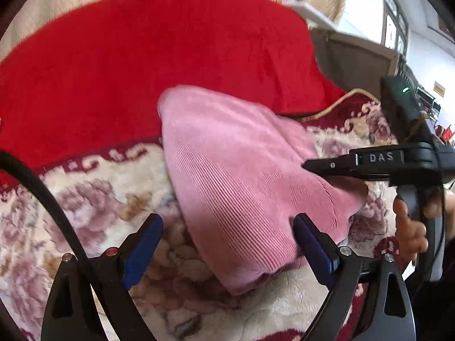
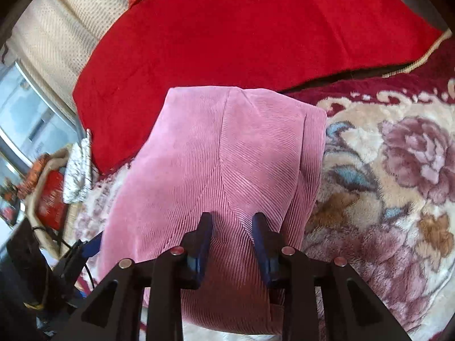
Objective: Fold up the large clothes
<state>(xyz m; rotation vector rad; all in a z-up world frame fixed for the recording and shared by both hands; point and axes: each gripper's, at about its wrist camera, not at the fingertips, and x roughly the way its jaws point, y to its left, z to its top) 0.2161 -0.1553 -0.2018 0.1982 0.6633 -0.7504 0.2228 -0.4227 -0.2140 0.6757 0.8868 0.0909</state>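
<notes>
Nearest, the left gripper (image 1: 227, 238) is held wide apart and empty beside the pink corduroy garment (image 2: 216, 164), while the right gripper (image 2: 232, 227) is parted slightly over it, nothing pinched. The garment is already folded compactly on the floral blanket (image 2: 384, 170); beyond lies a red cloth (image 2: 241, 28), so little seems left.

- A plush floral blanket (image 2: 384, 170), cream with mauve roses and a maroon border, covered the surface.
- A red velvet cushion (image 2: 241, 28) with gold piping lay at its far side.
- A cream textured curtain (image 2: 57, 28) hung behind.
- A window (image 1: 394, 25) admitted daylight against a white wall (image 1: 361, 2).
- Blurred clutter (image 2: 48, 193) stood beside the blanket's edge.
</notes>
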